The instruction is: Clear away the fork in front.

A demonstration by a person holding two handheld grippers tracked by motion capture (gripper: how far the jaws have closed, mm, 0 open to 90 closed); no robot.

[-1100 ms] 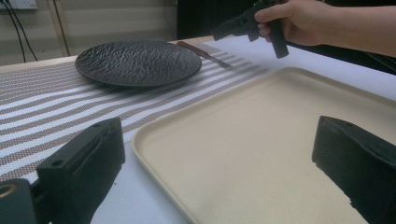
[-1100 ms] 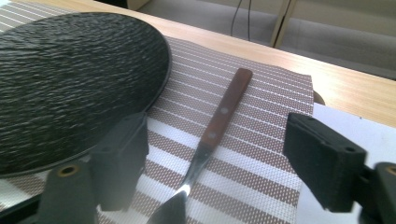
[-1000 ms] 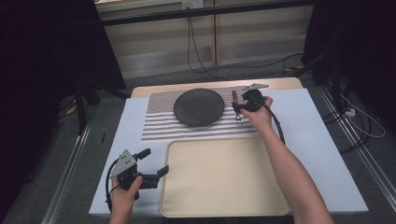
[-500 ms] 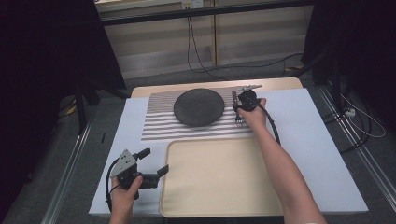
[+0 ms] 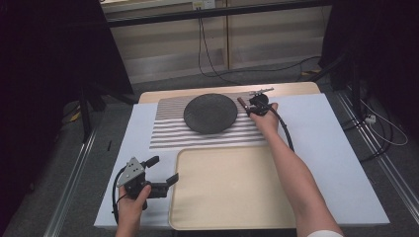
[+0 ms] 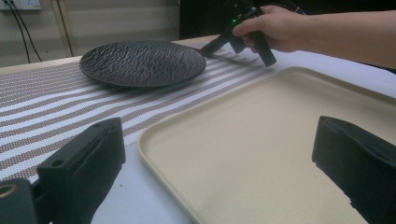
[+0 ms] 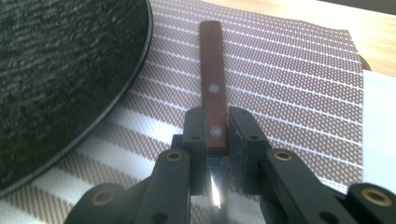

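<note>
A black, rough-textured plate (image 5: 210, 113) is set on a placemat (image 5: 173, 132) striped brown and white. A plain cream tray (image 5: 232, 190) is seen at the table's near edge. A reddish-brown handle (image 7: 212, 84) with two silver rivets is clamped between black jaws.

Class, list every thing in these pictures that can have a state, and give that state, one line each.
Plate: empty, flat on the striped mat.
Tray: empty, on the table.
Knife: wooden handle clamped, beside the plate.
Right gripper: shut on the knife.
Left gripper: open, holding nothing, at the tray's edge.
</note>
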